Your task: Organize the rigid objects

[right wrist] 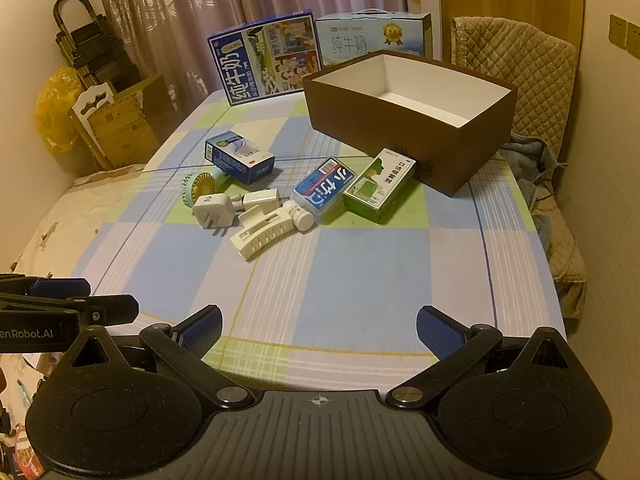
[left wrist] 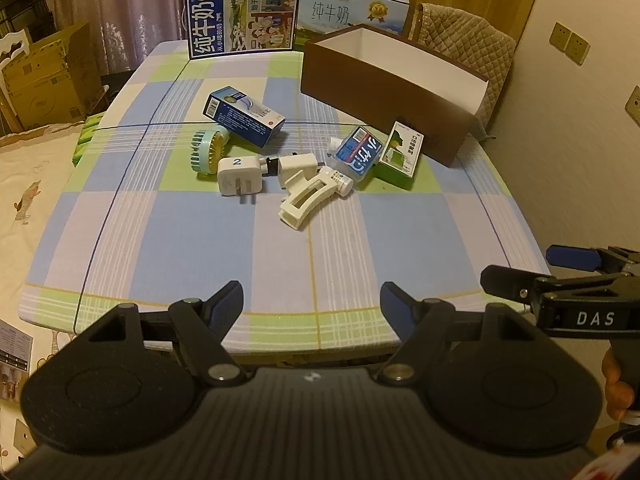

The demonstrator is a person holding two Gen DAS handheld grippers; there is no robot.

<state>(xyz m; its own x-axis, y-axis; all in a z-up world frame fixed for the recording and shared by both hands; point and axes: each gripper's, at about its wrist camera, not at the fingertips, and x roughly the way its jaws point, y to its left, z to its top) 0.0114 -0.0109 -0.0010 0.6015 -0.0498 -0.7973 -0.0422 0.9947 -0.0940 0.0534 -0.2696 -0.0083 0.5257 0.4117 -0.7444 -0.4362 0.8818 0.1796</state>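
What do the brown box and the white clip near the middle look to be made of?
Brown box: looks like cardboard, matte brown outside, white lined inside; thin straight walls with crisp folded edges. White clip: probably hard moulded plastic, cream, slightly glossy, with a slotted body and curved teeth.

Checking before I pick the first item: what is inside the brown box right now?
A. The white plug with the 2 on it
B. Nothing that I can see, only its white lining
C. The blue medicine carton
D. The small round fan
B: the brown box shows only bare white walls and floor in the right wrist view, while the white plug, blue carton and fan all lie on the table outside it.
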